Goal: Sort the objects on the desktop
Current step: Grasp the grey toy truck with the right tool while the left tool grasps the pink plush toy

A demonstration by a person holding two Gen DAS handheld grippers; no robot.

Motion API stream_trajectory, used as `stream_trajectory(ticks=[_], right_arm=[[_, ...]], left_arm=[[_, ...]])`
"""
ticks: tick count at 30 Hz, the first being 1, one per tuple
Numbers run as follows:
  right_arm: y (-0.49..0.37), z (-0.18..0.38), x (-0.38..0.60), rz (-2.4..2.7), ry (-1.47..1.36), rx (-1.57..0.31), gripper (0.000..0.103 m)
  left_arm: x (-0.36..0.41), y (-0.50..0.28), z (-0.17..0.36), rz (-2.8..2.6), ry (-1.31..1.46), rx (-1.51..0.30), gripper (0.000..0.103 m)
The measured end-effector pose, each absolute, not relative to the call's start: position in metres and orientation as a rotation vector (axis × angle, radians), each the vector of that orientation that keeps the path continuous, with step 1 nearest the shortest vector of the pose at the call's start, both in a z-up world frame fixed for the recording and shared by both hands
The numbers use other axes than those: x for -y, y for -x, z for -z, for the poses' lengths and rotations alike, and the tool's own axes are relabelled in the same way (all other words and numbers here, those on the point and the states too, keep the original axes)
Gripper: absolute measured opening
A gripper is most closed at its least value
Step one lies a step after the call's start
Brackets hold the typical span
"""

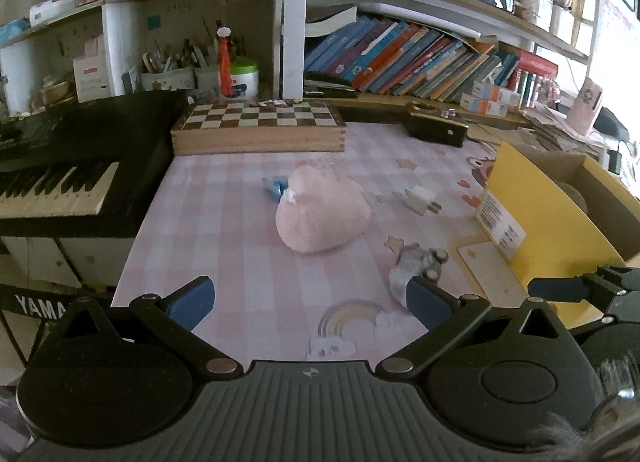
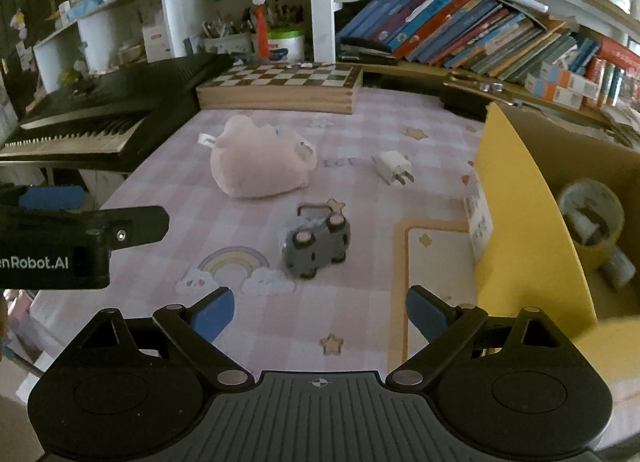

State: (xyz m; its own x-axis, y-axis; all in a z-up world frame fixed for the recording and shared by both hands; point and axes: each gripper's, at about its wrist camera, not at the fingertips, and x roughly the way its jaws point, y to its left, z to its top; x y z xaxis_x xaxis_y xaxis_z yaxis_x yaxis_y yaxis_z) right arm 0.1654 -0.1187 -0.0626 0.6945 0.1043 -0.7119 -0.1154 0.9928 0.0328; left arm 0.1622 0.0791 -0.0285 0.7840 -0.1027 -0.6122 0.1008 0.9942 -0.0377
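Desktop objects scattered over the pink checked mat (image 2: 360, 314): pink plush toy (image 2: 260, 161) in the middle, white plug adapter (image 2: 394, 169) well apart toward the yellow cardboard box (image 2: 520, 197), grey toy car (image 2: 316, 242) tipped on its side near the rainbow print. Seen only from the left wrist, a small blue item (image 1: 276, 185) touching the plush's far side; only from the right wrist, a tape roll (image 2: 592, 217) inside the box. Left gripper (image 1: 310, 302) and right gripper (image 2: 320, 314) both spread wide, holding nothing, above the mat's near edge.
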Motion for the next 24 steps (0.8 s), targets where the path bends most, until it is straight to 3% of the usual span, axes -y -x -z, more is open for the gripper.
stream_trajectory(ticks=[15,24], right_arm=[[-0.226,0.083,0.111,-0.219,0.104,-0.847,0.093],[-0.253,0.098,0.112,-0.249,0.130,-0.902,0.076]], left_arm=[[-0.067,-0.249,0.036,0.112,-0.011,-0.695,0.103],[-0.057,-0.308,0.063,0.126,-0.019,-0.769,0.103]])
